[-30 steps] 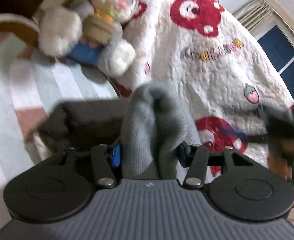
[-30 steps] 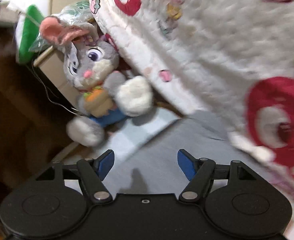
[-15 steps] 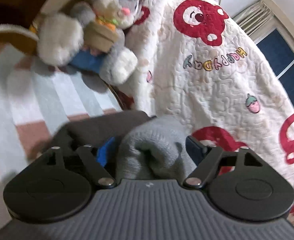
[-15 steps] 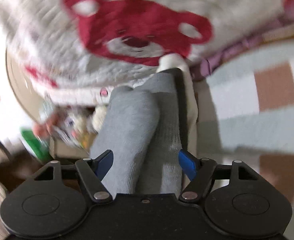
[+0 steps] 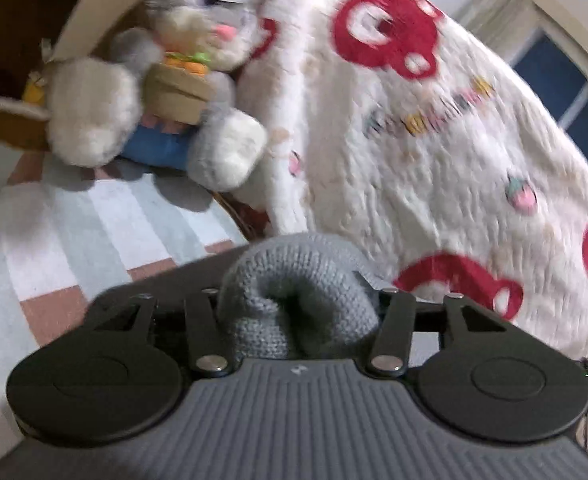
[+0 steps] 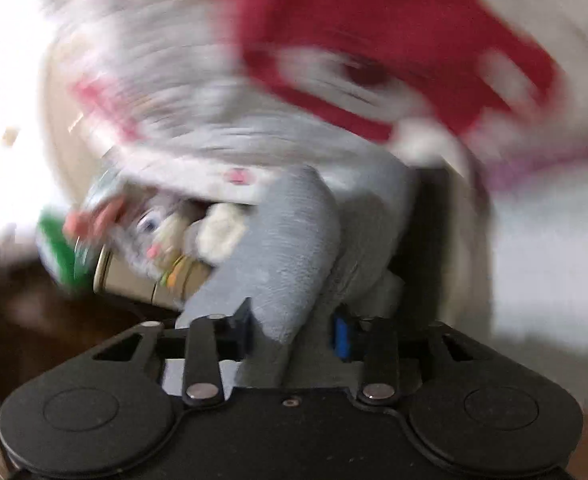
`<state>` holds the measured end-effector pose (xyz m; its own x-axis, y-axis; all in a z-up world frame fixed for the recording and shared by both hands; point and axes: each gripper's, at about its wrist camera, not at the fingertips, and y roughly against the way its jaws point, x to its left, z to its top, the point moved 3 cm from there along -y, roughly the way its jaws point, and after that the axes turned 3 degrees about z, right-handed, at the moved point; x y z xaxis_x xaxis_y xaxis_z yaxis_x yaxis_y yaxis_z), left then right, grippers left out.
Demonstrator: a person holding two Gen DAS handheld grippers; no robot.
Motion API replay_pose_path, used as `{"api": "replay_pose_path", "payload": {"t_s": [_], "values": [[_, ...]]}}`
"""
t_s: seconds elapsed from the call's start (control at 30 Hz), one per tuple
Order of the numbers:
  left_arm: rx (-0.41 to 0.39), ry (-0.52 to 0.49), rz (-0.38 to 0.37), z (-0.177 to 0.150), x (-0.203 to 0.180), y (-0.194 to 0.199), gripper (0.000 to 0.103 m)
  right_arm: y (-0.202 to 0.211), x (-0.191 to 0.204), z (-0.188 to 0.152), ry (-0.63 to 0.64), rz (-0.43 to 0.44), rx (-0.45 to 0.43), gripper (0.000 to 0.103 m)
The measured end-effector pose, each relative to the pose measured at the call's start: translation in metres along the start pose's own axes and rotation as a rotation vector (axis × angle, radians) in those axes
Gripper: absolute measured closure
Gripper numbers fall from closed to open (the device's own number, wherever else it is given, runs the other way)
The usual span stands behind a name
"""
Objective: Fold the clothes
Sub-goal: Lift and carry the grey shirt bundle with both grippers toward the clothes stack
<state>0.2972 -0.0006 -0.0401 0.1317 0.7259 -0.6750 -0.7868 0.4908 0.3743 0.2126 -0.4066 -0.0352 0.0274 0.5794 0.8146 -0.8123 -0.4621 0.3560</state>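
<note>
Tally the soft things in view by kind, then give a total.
Grey knitted garment, bunched in the left tongs and the right tongs: 1
Plush rabbit: 1
White quilt with red bears: 1
Striped rug: 1
Total: 4

The left gripper [image 5: 298, 304] had its fingers spread around a bunched grey knit garment [image 5: 294, 292]. The right gripper [image 6: 294, 332], though blurred, apparently pinched the same grey cloth between blue-padded fingers [image 6: 341, 338].
</note>
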Motion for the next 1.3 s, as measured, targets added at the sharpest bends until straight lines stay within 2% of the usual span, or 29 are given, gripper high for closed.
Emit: {"api": "replay_pose_path", "payload": {"t_s": [0.07, 0.17, 0.2, 0.23, 0.33, 0.4, 0.5, 0.57, 0.77, 0.87, 1.0, 1.03, 1.07, 1.1, 1.2, 1.3], "values": [[-0.002, 0.153, 0.000, -0.003, 0.030, -0.001, 0.054, -0.009, 0.031, 0.001, 0.103, 0.029, 0.033, 0.063], [0.000, 0.374, -0.018, -0.011, 0.071, -0.001, 0.053, -0.036, 0.046, -0.004, 0.292, -0.048, 0.121, 0.062], [0.001, 0.433, -0.027, -0.014, 0.082, 0.000, 0.053, -0.046, 0.050, -0.006, 0.355, -0.076, 0.151, 0.059], [0.005, 0.457, -0.034, -0.014, 0.087, 0.000, 0.052, -0.050, 0.045, -0.007, 0.355, -0.107, 0.153, 0.053], [-0.006, 0.331, 0.006, -0.008, 0.070, 0.003, 0.049, -0.059, 0.026, -0.010, 0.325, -0.203, 0.147, 0.045], [-0.040, 0.233, 0.067, -0.004, 0.060, 0.007, 0.045, -0.051, 0.018, -0.011, 0.242, -0.209, 0.098, 0.040], [-0.075, 0.170, 0.128, 0.005, 0.058, 0.014, 0.048, -0.032, 0.010, -0.017, 0.133, -0.200, 0.049, 0.038], [-0.088, 0.139, 0.123, 0.010, 0.054, 0.022, 0.048, -0.017, 0.007, -0.025, 0.068, -0.175, 0.036, 0.037], [-0.120, 0.049, 0.067, 0.023, 0.036, 0.053, 0.048, -0.003, 0.010, -0.079, 0.042, -0.045, 0.133, 0.035], [-0.078, -0.027, -0.006, 0.018, 0.017, 0.054, 0.048, 0.004, 0.011, -0.107, 0.031, 0.021, 0.182, 0.047], [-0.033, -0.119, 0.042, 0.009, 0.010, 0.040, 0.048, 0.006, 0.018, -0.137, 0.038, 0.089, 0.244, 0.050], [-0.022, -0.142, 0.054, 0.007, 0.009, 0.036, 0.048, 0.000, 0.024, -0.140, 0.059, 0.088, 0.256, 0.057], [-0.011, -0.165, 0.066, 0.005, 0.007, 0.033, 0.048, -0.006, 0.030, -0.142, 0.081, 0.088, 0.267, 0.071], [0.000, -0.188, 0.078, 0.002, 0.005, 0.029, 0.048, -0.010, 0.041, -0.139, 0.088, 0.126, 0.268, 0.084], [0.034, -0.256, 0.113, -0.004, 0.000, 0.019, 0.048, -0.009, 0.085, -0.128, 0.147, 0.235, 0.266, 0.085], [0.063, -0.303, 0.137, -0.009, -0.003, 0.011, 0.048, 0.001, 0.102, -0.133, 0.354, 0.114, 0.279, 0.085]]}}
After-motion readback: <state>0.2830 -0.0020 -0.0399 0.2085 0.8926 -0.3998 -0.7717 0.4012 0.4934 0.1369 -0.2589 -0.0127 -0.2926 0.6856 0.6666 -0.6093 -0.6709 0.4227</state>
